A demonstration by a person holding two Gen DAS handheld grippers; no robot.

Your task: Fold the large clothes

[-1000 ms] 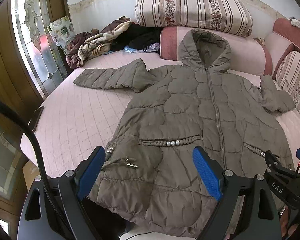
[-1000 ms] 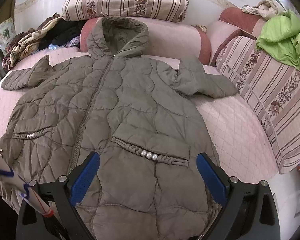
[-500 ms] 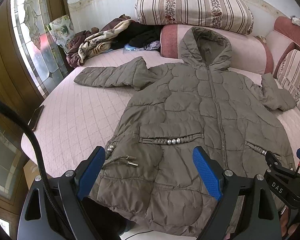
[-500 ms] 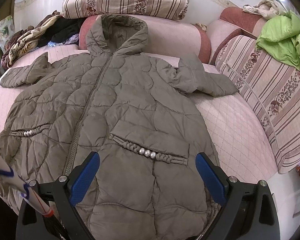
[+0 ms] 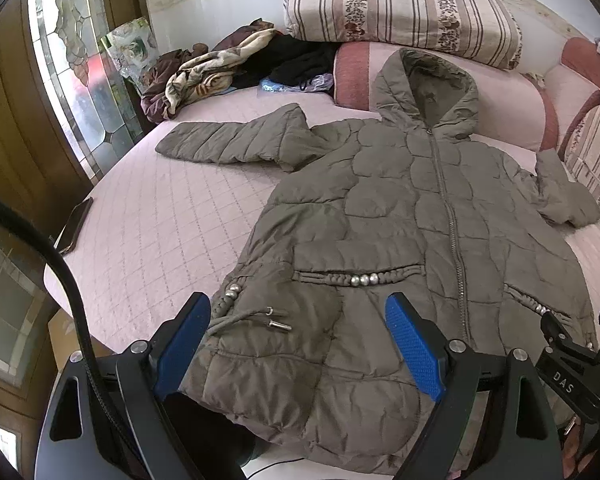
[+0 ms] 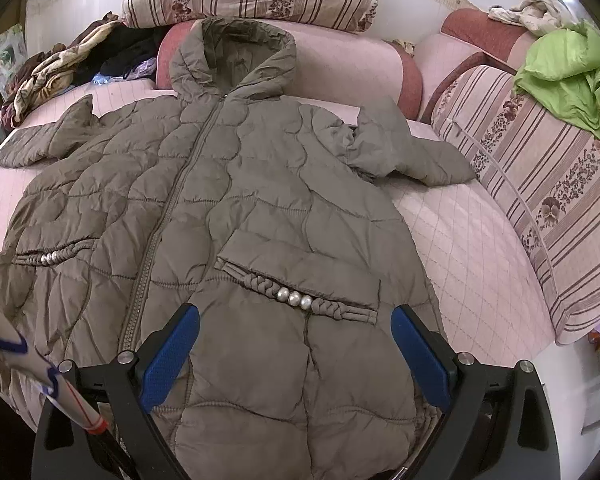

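Observation:
An olive-brown quilted hooded coat (image 5: 400, 216) (image 6: 236, 208) lies spread face up on the pink quilted bed (image 5: 160, 232), zipped, hood toward the pillows, both sleeves out to the sides. Its hem hangs over the near bed edge. My left gripper (image 5: 298, 344) is open above the coat's lower left part, near the drawstring toggles (image 5: 276, 322). My right gripper (image 6: 296, 354) is open above the lower right part, just below the braided pocket trim with pearls (image 6: 294, 298). Neither gripper holds any cloth.
A striped pillow (image 5: 400, 8) and a pink bolster (image 6: 340, 64) lie at the head. A heap of clothes (image 5: 220, 68) sits at the back left, a green garment (image 6: 568, 80) on the striped sofa arm at right. A phone (image 5: 74, 226) rests on the bed's left edge.
Both grippers have drifted slightly forward and lower over the coat's hem, so the coat sits a bit lower and larger in view. Both jaws stay open; the coat has not moved.

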